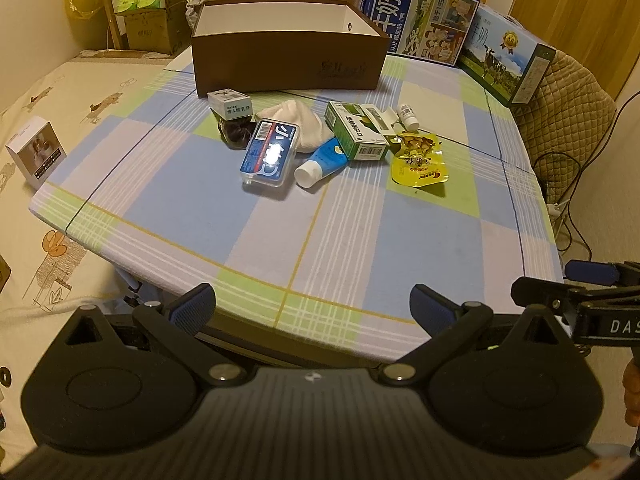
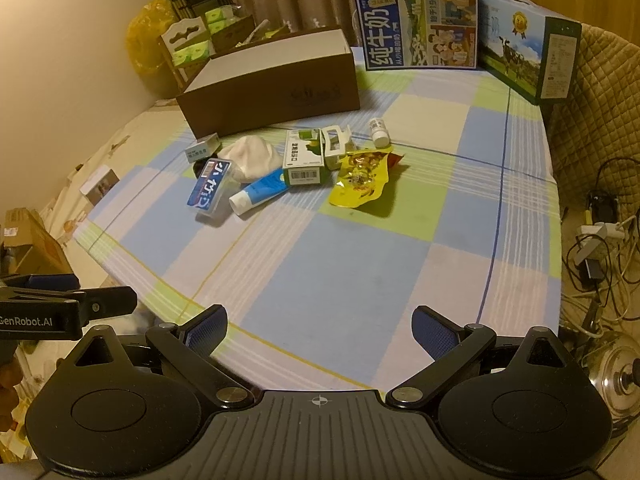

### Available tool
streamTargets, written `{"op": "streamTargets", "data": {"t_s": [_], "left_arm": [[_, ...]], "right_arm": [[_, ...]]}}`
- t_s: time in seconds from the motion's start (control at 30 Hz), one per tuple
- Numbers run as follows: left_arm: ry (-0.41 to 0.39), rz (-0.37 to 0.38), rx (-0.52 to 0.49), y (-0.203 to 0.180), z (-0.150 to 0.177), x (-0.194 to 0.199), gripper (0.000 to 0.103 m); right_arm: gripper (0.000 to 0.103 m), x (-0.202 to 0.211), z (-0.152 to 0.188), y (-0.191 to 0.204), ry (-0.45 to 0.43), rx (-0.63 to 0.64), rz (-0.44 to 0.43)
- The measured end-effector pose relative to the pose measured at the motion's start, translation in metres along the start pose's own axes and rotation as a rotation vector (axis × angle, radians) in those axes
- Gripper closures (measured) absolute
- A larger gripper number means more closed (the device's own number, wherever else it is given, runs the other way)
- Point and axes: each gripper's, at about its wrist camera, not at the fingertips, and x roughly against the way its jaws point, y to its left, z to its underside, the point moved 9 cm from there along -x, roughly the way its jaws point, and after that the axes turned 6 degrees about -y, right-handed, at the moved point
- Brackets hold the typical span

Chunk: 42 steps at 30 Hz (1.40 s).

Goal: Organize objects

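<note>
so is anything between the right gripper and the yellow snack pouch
Nothing visible. The right gripper is open at the near table edge, and only bare checked cloth lies between it and the yellow pouch.

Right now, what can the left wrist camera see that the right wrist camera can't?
Only the left wrist view looks down into the brown box, showing its white inside walls. It also shows the dark hair tie more fully.

Only the right wrist view shows the tangle of cables and a shiny metal pot lid on the floor.

Both show the checked table, blue tube, yellow snack bag, white cloth, and open, empty tongs: left, right.
</note>
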Motion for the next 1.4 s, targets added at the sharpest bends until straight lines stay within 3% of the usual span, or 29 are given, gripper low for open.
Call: {"op": "streamTargets", "data": {"t_s": [0.93,1.4], "left_arm": [[0.016,0.021,-0.036,-0.014,-0.032,-0.035,0.001],[0.043,0.007,-0.049,0.002,-0.053,-0.068,0.001]], "right_arm": [[0.006,-0.009,-0.020,-0.031,-0.008,-0.064,0.037],[0.006,-0.033,-0.037,-0.042,-0.003,-0.105,0.054]]}}
